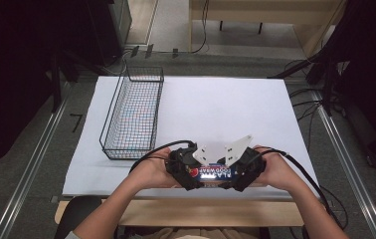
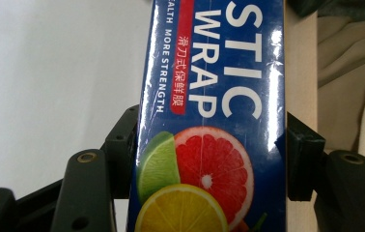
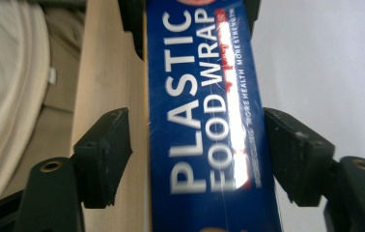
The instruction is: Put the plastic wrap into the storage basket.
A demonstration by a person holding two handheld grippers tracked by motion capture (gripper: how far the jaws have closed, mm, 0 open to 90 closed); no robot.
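at the near edge of the white table [image 1: 226, 99], at about six o'clock in the high view, a long blue box [image 1: 212, 174] of food wrap lies crosswise between the two hand-held grippers. its long axis runs from nine to three o'clock, roughly along the table's front edge. the left gripper [image 1: 183, 169] takes the nine o'clock end and the right gripper [image 1: 245, 170] the three o'clock end, so neither hand is clearly nearer; the box sits between them. a wire basket [image 1: 132, 112] stands well apart at about eleven o'clock from the box, with its own long axis running away from the person.

in the left gripper view the jaws press against both long sides of the box [image 2: 209, 145], closed onto it. in the right gripper view the jaws straddle the box [image 3: 204, 135]; the right one seems to touch, but a sliver of gap shows at the left one, so i judge it nearly closed without being sure it grips.

the printing reads "plastic food wrap", with "health more strength" in small letters beside a red band. chinese characters sit on that band, too small for me to vouch for. a cut grapefruit, a lime and an orange are pictured at the left gripper's end.
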